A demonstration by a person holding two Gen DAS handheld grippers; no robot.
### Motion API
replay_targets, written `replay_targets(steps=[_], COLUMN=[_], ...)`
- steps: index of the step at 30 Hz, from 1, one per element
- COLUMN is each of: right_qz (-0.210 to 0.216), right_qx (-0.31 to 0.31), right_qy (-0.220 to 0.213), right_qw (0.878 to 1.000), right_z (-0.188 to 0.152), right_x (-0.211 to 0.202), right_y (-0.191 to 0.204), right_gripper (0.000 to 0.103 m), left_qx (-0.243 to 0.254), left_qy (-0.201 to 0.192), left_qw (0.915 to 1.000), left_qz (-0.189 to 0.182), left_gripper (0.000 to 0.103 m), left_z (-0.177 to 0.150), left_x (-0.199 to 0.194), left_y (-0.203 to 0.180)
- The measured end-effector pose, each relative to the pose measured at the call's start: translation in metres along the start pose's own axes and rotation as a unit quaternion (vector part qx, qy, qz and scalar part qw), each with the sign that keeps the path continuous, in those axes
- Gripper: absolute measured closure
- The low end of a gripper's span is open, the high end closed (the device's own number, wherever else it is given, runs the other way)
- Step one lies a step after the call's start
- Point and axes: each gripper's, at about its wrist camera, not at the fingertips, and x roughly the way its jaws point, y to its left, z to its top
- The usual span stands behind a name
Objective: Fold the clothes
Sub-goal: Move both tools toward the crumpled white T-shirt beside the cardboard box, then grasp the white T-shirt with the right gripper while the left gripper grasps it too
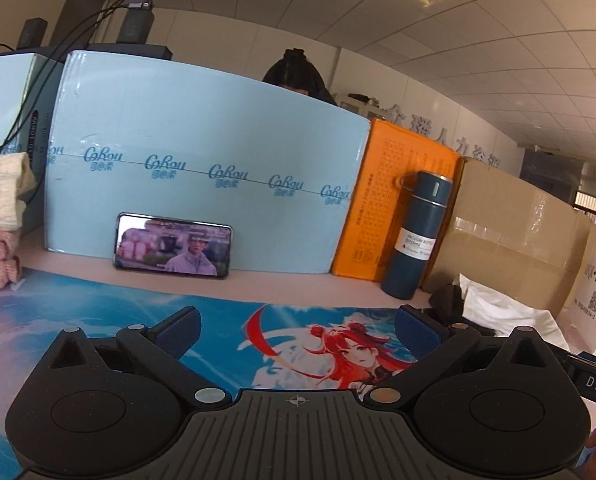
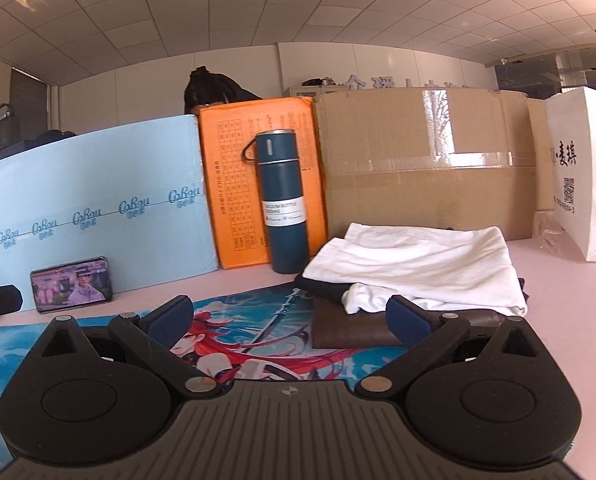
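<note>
The left tongs are wide open — the two blue fingertips stand far apart and hold nothing. The right tongs are wide open too, with nothing between their blue pads. Both point forward, low and level — side by side.
</note>
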Motion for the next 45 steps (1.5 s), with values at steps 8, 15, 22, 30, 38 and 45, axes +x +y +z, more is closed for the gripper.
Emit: replay_targets(steps=[8,15,22,30,38,45], right_qz=[-0.089,-0.125,-0.091,-0.080,-0.072,-0.087], right_qx=[0.002,-0.050,-0.116,-0.165,-0.087,-0.046], right_qy=[0.024,0.093,0.120,0.134,0.125,0.112], right_qw=[0.996,0.987,0.982,0.974,0.986,0.989], right_z=[0.014,0.027,0.026,0.024,0.032,0.032], right_x=[0.029,0.088,0.125,0.159,0.163,0.155], right_y=[-0.074,-0.095,-0.079,-0.059,-0.070,-0.081], right_gripper=[0.000,0.000,0.000,0.000,0.000,0.003], left_qx=[-0.063,-0.198,-0.287,-0.307,-0.298,-0.299], left_qy=[0.076,0.163,0.188,0.192,0.192,0.193], left_qw=[0.9863,0.9394,0.9012,0.8798,0.8777,0.8780], left_qz=[-0.132,-0.228,-0.265,-0.308,-0.323,-0.320], left_gripper=[0.000,0.000,0.000,0.000,0.000,0.000], left_z=[0.009,0.003,-0.016,-0.018,-0.023,-0.025], left_x=[0.076,0.157,0.212,0.244,0.247,0.250], left_y=[-0.049,-0.066,-0.082,-0.104,-0.104,-0.105])
